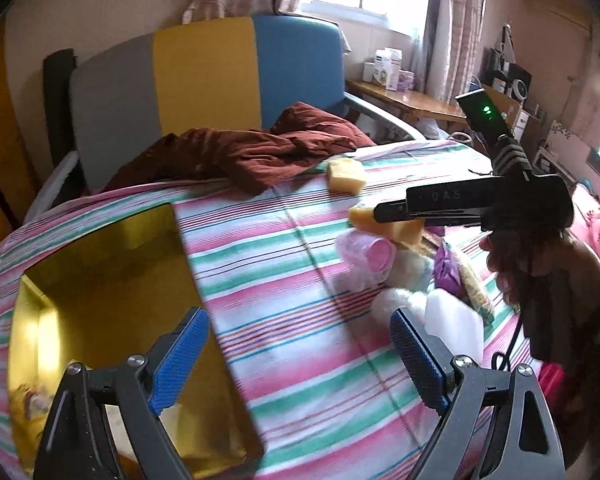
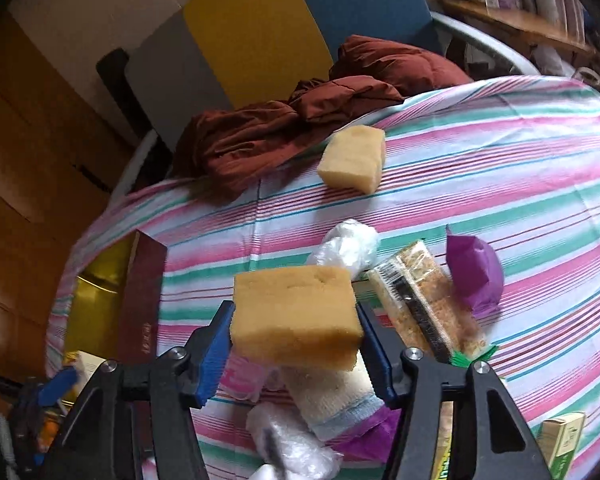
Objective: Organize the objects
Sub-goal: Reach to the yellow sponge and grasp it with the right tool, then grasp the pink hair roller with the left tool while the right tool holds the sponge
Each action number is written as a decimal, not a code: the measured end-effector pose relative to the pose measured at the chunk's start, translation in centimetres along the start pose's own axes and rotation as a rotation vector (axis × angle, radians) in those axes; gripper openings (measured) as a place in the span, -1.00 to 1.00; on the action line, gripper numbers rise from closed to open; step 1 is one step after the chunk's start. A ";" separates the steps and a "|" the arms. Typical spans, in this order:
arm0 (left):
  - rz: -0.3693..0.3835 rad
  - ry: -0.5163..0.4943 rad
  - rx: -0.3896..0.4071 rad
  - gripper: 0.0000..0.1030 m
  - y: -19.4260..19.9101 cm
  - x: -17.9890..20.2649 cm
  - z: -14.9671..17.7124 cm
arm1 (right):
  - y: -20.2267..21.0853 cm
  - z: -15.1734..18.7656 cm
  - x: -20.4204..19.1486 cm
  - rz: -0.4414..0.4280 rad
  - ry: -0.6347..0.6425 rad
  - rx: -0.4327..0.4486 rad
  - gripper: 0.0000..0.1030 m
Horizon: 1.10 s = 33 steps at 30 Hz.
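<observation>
My right gripper [image 2: 296, 344] is shut on a yellow sponge [image 2: 296, 316] and holds it above a pile of objects on the striped bed [image 2: 500, 152]. In the left wrist view the right gripper [image 1: 380, 214] shows from the side with the sponge [image 1: 396, 228] in it. A second yellow sponge [image 2: 354, 158] lies on the sheet near the brown cloth; it also shows in the left wrist view [image 1: 346, 176]. My left gripper [image 1: 300, 356] is open and empty, beside a gold-lined open box [image 1: 112, 300] on the bed's left.
A brown crumpled cloth [image 2: 300, 120] lies at the head of the bed. The pile holds a purple bag [image 2: 476, 272], a snack packet [image 2: 424, 300], a rolled towel [image 2: 332, 396], plastic-wrapped rolls [image 2: 348, 248] and a pink item [image 1: 372, 256]. A wooden shelf [image 1: 412, 100] stands by the window.
</observation>
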<state>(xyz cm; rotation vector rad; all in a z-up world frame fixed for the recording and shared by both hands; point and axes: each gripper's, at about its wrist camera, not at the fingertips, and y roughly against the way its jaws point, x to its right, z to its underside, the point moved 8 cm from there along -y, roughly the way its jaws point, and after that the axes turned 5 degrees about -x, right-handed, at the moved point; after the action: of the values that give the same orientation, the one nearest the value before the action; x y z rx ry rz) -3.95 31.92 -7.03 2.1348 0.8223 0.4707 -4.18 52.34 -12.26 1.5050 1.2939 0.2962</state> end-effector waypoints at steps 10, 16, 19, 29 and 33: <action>0.108 -0.056 -0.056 0.79 -6.7 3.9 -3.2 | 0.1 0.1 -0.9 -0.150 -0.021 -0.036 0.15; 0.137 -0.040 -0.039 0.94 -8.7 3.9 -4.7 | 0.0 0.2 -1.3 -0.167 -0.009 -0.047 0.15; 0.150 -0.020 -0.045 0.94 -9.7 3.7 -5.1 | 0.1 0.2 -1.5 -0.175 -0.008 -0.044 0.15; 0.205 -0.030 -0.105 0.05 -11.2 4.4 -3.8 | 0.6 -0.3 -0.7 -0.149 -0.029 -0.004 0.10; 0.221 -0.010 -0.102 -0.24 -10.9 4.0 -3.5 | 0.9 -0.7 0.3 -0.132 -0.055 0.018 0.09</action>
<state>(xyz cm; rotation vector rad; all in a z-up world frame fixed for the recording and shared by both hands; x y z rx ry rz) -7.39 41.88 -13.11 2.1407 0.5467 0.6023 -4.09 53.11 -11.33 1.4255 1.3481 0.1576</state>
